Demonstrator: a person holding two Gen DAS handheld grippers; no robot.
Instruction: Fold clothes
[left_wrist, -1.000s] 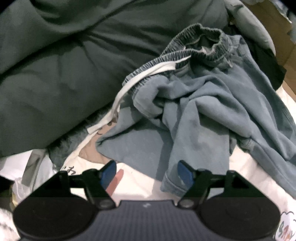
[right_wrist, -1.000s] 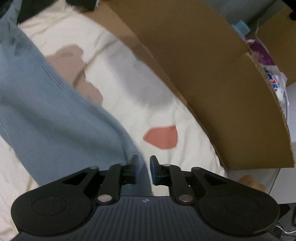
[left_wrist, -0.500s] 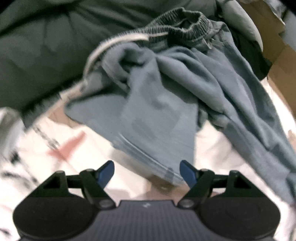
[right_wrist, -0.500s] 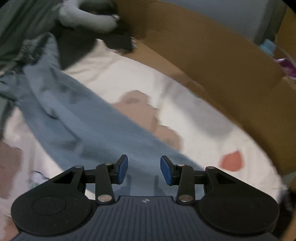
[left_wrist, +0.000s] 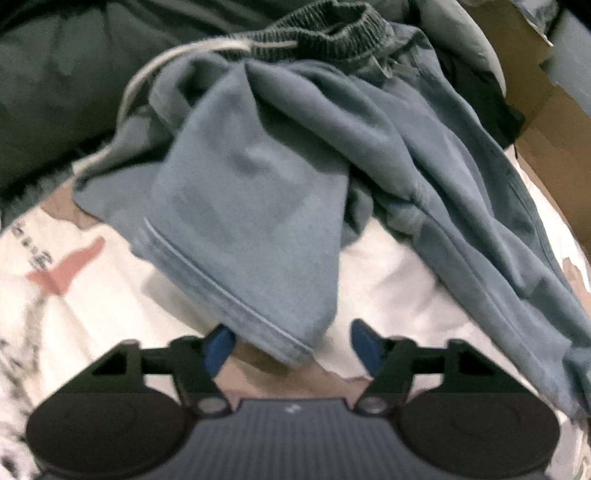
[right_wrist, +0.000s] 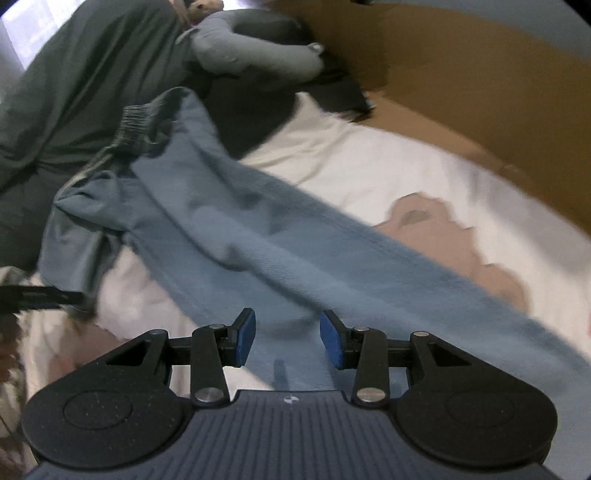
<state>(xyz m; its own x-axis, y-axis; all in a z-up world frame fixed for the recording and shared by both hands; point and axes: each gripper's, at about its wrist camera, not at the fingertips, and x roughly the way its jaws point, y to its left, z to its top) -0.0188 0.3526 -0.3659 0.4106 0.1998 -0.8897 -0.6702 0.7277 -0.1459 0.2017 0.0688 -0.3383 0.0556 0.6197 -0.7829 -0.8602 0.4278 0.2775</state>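
The left gripper (left_wrist: 290, 341) has its blue pads (left_wrist: 219, 345) spread, and its jaws have just been closing in. The hemmed cuff of one leg of the blue sweatpants (left_wrist: 251, 206) lies between them, nearer the left pad, but neither pad presses on the cloth; whether the left pad brushes the hem cannot be told through the blur. From the cuff the leg runs toward 12 o'clock to a dark ribbed waistband (left_wrist: 325, 37) with a pale drawstring (left_wrist: 147, 77) looping off toward 10 o'clock. The second leg trails toward 4 o'clock and is cut off at the frame edge. Under it lies a white printed sheet (left_wrist: 388, 273), its print smeared beyond reading at 9 o'clock. A dark green duvet (left_wrist: 55, 92) fills the upper left.

The right gripper (right_wrist: 287, 336) is released too, its jaws having opened over the past second, pads (right_wrist: 245, 338) parted above a blue trouser leg that passes beneath them; contact cannot be made out. In this view the sweatpants (right_wrist: 236, 221) run from 4 o'clock up to 11 o'clock. Past them at 12 o'clock sit a grey garment (right_wrist: 255, 51) and something black, both blurred. A cardboard wall (right_wrist: 461, 81) curves across 1 to 3 o'clock. At 9 o'clock a dark object pokes in, mostly cut off.
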